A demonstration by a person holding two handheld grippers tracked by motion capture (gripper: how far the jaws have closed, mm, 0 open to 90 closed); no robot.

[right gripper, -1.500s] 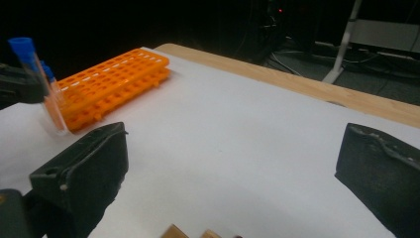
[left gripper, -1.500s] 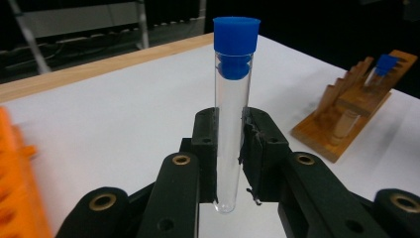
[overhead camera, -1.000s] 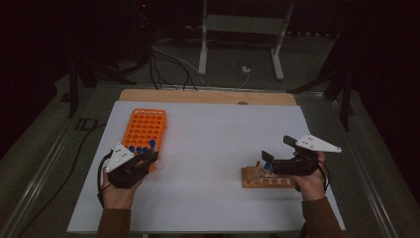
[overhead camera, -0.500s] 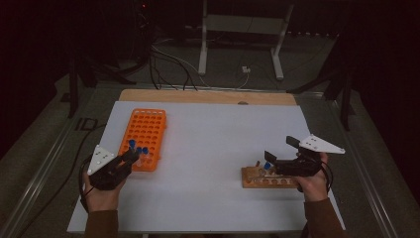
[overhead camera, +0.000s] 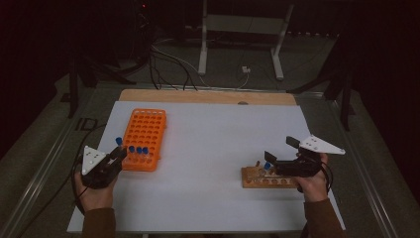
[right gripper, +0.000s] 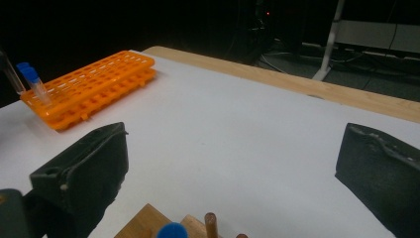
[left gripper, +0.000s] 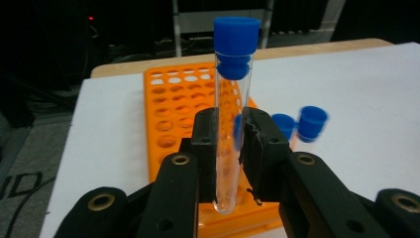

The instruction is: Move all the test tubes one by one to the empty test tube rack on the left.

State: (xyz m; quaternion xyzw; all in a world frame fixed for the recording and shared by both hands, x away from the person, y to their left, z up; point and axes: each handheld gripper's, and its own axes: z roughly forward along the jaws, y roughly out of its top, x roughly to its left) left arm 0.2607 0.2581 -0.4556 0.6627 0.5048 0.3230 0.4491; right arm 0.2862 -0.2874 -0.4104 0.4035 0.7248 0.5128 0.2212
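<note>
A: Location of the blue-capped test tube [left gripper: 232, 106]?

B: Upright, clamped between the jaws of the left gripper [overhead camera: 115, 156], now clear of the orange rack [overhead camera: 144, 139] at its near-left corner. A second ago that gripper was over the rack; the tube is out, so extraction looks done.

A: Right gripper [overhead camera: 269, 159]?

B: Unmoved, jaws spread wide and empty above the wooden rack [overhead camera: 270, 177], likely the transfer's destination.

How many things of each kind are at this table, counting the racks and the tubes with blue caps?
Orange rack: 1
Wooden rack: 1
Blue-capped tubes: 5 (1 in the left gripper, 3 in the orange rack, 1 in the wooden rack)
Total: 7
</note>
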